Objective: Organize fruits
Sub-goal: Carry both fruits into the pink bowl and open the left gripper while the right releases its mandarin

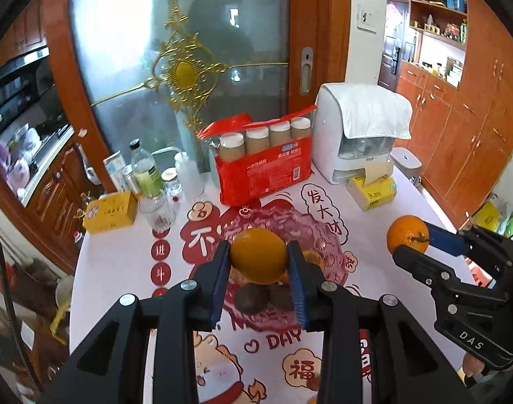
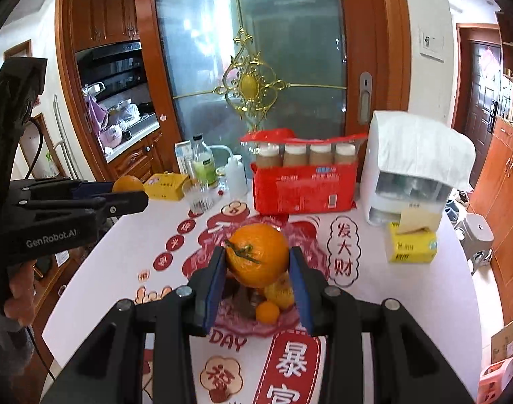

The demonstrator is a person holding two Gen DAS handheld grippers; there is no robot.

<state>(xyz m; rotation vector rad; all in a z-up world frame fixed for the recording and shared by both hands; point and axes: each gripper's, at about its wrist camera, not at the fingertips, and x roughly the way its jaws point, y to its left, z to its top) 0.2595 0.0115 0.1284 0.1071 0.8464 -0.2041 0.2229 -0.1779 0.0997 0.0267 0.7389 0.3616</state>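
Note:
My left gripper is shut on a smooth orange and holds it above a clear glass fruit plate on the table. Under it lie dark brown fruits and more orange fruit. My right gripper is shut on an orange with a green stem, above the same plate, which holds a small tangerine, a yellow-orange fruit and dark fruits. The right gripper with its orange shows at the right of the left wrist view. The left gripper shows at the left of the right wrist view.
At the table's back stand a red pack of paper cups, a white dispenser with a cloth, a yellow tissue box, bottles, a glass and a yellow box. A glass sliding door is behind.

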